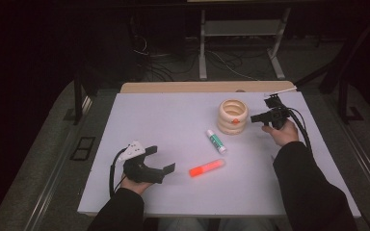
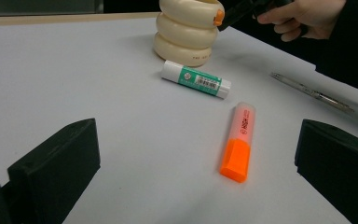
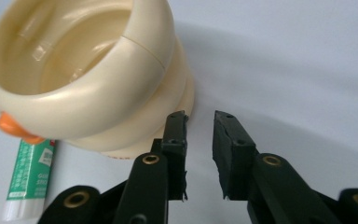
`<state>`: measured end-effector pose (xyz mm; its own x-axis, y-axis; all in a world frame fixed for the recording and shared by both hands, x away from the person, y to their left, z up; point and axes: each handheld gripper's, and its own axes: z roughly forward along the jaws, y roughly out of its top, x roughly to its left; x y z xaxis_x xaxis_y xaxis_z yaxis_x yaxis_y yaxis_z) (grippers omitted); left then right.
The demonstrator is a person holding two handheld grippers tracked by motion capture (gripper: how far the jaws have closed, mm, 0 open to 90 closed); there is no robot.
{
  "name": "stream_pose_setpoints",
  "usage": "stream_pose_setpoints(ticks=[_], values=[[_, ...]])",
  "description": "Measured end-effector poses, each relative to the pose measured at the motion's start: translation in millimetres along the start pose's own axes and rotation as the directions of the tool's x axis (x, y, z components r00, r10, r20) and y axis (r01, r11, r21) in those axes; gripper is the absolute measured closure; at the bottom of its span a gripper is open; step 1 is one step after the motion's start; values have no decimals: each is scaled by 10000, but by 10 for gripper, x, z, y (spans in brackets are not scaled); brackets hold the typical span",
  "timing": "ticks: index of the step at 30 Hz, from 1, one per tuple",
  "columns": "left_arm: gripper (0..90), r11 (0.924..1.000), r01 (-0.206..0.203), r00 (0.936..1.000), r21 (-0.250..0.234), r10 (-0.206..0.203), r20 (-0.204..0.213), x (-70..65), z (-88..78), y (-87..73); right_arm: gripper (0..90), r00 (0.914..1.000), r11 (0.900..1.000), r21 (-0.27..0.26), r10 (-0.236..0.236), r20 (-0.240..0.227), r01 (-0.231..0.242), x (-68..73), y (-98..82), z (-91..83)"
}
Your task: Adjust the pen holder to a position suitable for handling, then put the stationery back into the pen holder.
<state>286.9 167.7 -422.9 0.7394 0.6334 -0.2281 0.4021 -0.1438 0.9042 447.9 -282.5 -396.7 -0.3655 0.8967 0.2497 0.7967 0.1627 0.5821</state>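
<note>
Where the right gripper [image 1: 259,118] hovers at the 3 o'clock side of the cream ringed holder [image 1: 232,116], its jaws stand a narrow gap apart with nothing between them — the right gripper view shows bare table in the slot, just beside the holder's base. The holder looks like 3 glossy rounded rings stacked one on another, hollow in the middle, standing upright with its open mouth facing up; a small orange nub [image 3: 14,127] sticks out from its top ring toward 6 o'clock as the high view has it. It sits on the pale table [image 1: 173,115] at about 1 o'clock from the centre.

A glue stick [image 1: 216,141] with a green label lies flat just off the holder at 7 o'clock, its long axis running from 11 to 5 o'clock. Farther toward the person, an orange highlighter [image 1: 206,168] lies flat too, long axis from 8 to 2 o'clock, the translucent cap end toward 2 o'clock.

The left gripper [image 1: 161,160] rests at 8 o'clock on the table, well apart from everything — jaws wide, nothing between them, aimed across at the highlighter.
</note>
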Motion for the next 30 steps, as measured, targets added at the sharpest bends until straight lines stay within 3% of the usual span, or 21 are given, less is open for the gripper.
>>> stream_pose_setpoints(ticks=[6, 15, 26, 30], values=[[0, 10000, -12, 10000, 8, 12, 0, -1, 2, -1, 640, 9997, 9995, -203, -220, 102, 222, 39, -9, -158], [0, 10000, 2, 10000, 9, -2, -9, -2, 5, -2, 419, 9986, 9976, -448, -533, 41, 535, 120, -86, -352], [0, 10000, 10, 10000, 16, -10, -12, 1, 3, -1, 139, 9983, 9980, -258, -572, 126, 575, 200, -334, -586], [0, 10000, -13, 10000, 1, 13, -40, -3, -2, 0, 125, 9982, 9982, -49, -601, -1, 601, 244, -434, -660]])
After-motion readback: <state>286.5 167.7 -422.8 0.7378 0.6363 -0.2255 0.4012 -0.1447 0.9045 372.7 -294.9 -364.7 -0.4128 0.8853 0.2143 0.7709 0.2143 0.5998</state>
